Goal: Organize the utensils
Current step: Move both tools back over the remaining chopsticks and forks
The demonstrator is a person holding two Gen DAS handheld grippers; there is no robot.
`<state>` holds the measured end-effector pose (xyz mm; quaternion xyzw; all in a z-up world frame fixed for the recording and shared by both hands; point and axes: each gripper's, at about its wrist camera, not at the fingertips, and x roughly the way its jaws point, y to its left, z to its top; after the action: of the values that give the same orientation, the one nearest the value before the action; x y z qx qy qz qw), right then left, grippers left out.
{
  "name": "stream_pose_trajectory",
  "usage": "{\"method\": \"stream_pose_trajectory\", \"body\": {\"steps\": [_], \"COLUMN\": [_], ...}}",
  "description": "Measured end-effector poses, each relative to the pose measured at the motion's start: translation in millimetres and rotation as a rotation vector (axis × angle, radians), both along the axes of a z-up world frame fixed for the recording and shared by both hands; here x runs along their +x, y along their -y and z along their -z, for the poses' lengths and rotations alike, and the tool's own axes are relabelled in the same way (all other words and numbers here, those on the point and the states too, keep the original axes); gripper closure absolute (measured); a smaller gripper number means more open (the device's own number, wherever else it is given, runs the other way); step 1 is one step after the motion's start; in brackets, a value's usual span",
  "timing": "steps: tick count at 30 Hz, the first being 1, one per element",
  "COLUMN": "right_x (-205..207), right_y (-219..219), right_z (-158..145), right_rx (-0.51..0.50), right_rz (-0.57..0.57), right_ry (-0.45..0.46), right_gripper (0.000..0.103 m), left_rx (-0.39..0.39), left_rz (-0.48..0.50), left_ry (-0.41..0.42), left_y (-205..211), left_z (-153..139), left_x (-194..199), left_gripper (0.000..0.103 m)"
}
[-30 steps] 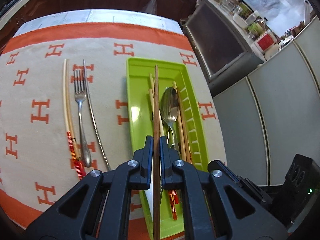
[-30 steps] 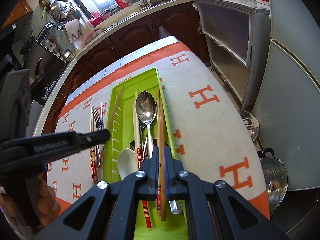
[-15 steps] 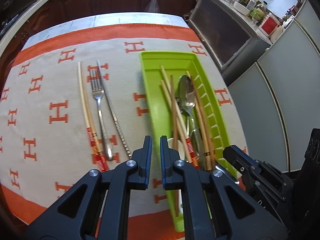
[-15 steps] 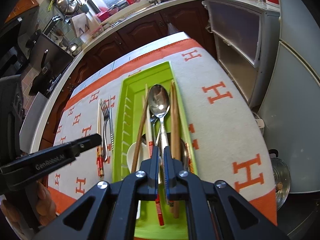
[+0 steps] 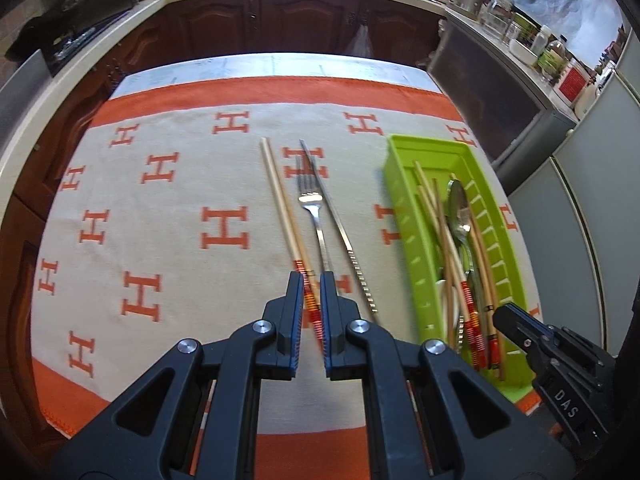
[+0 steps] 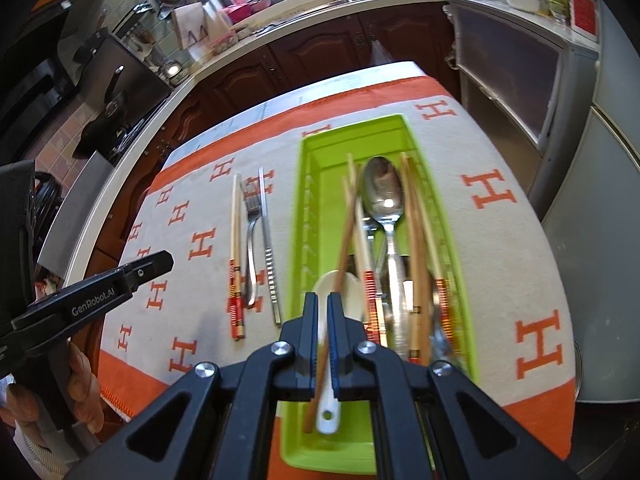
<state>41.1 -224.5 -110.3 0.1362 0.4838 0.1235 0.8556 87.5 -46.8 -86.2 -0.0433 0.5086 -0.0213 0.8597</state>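
A green tray (image 5: 404,216) (image 6: 304,200) on the right of the cloth holds a metal spoon (image 6: 382,196), a white ceramic spoon (image 6: 348,288), brown chopsticks (image 6: 416,240) and striped chopsticks. Left of it on the cloth lie a light chopstick (image 5: 280,200) with a red-striped end, a fork (image 5: 316,220) and a metal chopstick (image 5: 340,232). My left gripper (image 5: 311,280) is shut and empty, above the light chopstick's striped end. My right gripper (image 6: 322,300) is shut and empty over the tray's near left part, with a slanted brown chopstick (image 6: 345,216) showing through its gap.
The beige cloth (image 5: 180,200) with orange H marks and an orange border covers the table; its near edge is just below both grippers. Dark cabinets stand beyond the far edge and grey cabinets (image 5: 580,200) on the right. A hand (image 6: 80,380) holds the left gripper.
The left gripper let go of a brown chopstick into the tray and moved left over the utensils on the cloth. The right gripper dropped its brown chopstick and shifted left within the tray.
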Motion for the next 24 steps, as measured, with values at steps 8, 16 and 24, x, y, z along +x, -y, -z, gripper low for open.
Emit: {"method": "stream_pose_trajectory", "body": {"steps": [8,16,24], "right_x": [13,46,80], "right_y": [-39,-72,-97], "right_z": [-10,-12,8], "right_rx": [-0.042,-0.067,-0.071], "right_rz": [-0.078,-0.119,-0.154], "right_ry": [0.003,-0.016,-0.093], "right_gripper": [0.099,0.099,0.099], "left_rx": [0.034,0.031,-0.003], "left_rz": [-0.067,-0.133,-0.17], "left_ry": [0.05,0.07,0.053], "left_y": [-42,-87,-114], "left_z": [-5,-3,7], "left_x": [-8,-8,1], "left_gripper": [0.098,0.098,0.098]}}
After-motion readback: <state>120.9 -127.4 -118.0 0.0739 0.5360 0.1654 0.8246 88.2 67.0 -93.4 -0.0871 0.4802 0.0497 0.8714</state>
